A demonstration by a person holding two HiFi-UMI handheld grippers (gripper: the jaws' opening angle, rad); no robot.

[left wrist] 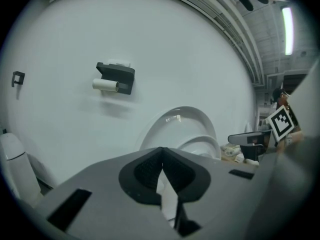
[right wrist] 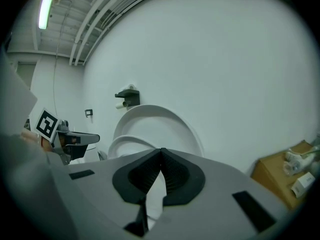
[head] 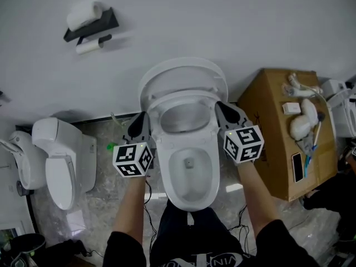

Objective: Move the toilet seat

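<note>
Mock bathroom (toilet [head: 207, 149], roll holder [head: 92, 26])

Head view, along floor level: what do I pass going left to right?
Spare white ceramic toilet → left tool → central white ceramic toilet → right tool → brown cardboard box.
</note>
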